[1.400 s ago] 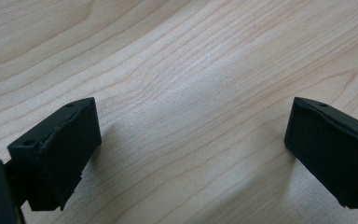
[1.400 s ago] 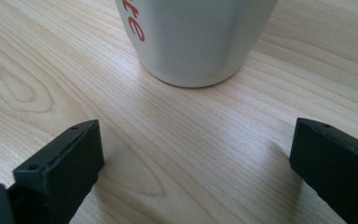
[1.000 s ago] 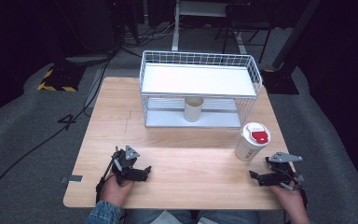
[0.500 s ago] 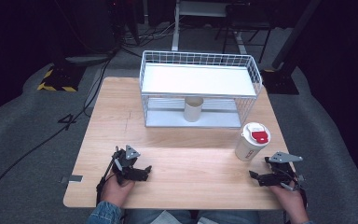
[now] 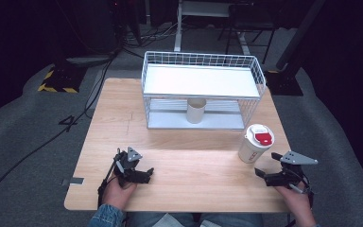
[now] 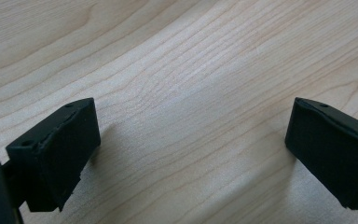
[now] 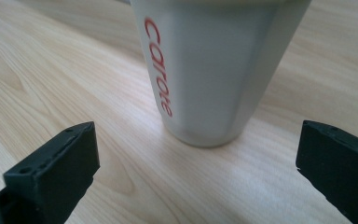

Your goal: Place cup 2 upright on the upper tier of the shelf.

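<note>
A light wooden table carries the things; a white wire shelf rack stands at its far middle, a cream cup upright on the rack's lower tier; a white tumbler with a red-patched lid stands on the table's right side, near the front.

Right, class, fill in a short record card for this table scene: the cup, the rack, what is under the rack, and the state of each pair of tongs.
cup: white cup with a red-patched lid, upright on the table, red lettering on its side
rack: white wire rack at the table's far side
under rack: small beige cup, upright on the lower shelf
left tongs: open, nothing between them
right tongs: have just been opening, empty, pointing at the white cup, apart from it
</note>
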`<action>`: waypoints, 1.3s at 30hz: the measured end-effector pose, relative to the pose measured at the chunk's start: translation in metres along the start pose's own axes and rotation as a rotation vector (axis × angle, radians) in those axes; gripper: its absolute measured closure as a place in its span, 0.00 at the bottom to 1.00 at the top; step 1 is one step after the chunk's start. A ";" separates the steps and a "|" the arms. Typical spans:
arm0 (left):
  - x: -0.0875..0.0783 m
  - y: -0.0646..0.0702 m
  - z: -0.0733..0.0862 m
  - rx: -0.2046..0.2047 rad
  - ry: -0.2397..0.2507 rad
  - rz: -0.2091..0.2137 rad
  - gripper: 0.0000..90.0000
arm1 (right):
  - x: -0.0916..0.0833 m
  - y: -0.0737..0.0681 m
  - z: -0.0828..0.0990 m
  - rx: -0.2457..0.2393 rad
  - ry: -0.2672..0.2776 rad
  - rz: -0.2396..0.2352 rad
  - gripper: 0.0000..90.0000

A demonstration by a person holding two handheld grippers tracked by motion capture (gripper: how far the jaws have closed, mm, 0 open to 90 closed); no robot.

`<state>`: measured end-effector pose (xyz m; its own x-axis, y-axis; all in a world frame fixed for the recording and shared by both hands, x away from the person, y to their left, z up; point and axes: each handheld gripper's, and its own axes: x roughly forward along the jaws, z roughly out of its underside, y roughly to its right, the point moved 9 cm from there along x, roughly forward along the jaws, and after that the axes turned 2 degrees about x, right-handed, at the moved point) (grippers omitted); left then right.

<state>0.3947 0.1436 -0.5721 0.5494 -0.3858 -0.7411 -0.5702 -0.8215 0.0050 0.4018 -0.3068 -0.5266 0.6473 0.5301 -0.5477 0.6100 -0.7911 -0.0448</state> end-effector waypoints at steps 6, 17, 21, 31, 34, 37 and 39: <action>0.000 0.000 0.000 0.000 0.001 0.000 0.04 | -0.003 -0.003 -0.015 -0.004 0.063 -0.011 0.00; 0.000 0.000 0.000 0.001 0.001 0.000 0.04 | 0.004 -0.001 -0.032 0.028 0.126 0.006 0.00; 0.000 0.000 0.000 -0.002 0.001 -0.001 0.04 | 0.012 0.001 -0.037 0.035 0.138 0.011 0.00; 0.000 0.000 0.000 0.000 0.001 -0.001 0.04 | 0.033 0.006 -0.044 0.077 0.159 0.031 0.00; 0.000 0.000 0.000 0.001 0.000 -0.002 0.04 | 0.035 0.007 -0.047 0.089 0.178 0.034 0.00; 0.000 0.000 0.000 0.000 0.001 -0.002 0.04 | 0.038 0.008 -0.050 0.096 0.200 0.037 0.00; 0.000 0.000 0.000 -0.002 0.001 -0.003 0.04 | 0.040 0.008 -0.050 0.093 0.203 0.037 0.00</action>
<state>0.3951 0.1433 -0.5721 0.5517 -0.3839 -0.7404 -0.5672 -0.8236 0.0043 0.4558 -0.2762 -0.5070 0.7530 0.5433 -0.3712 0.5454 -0.8309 -0.1099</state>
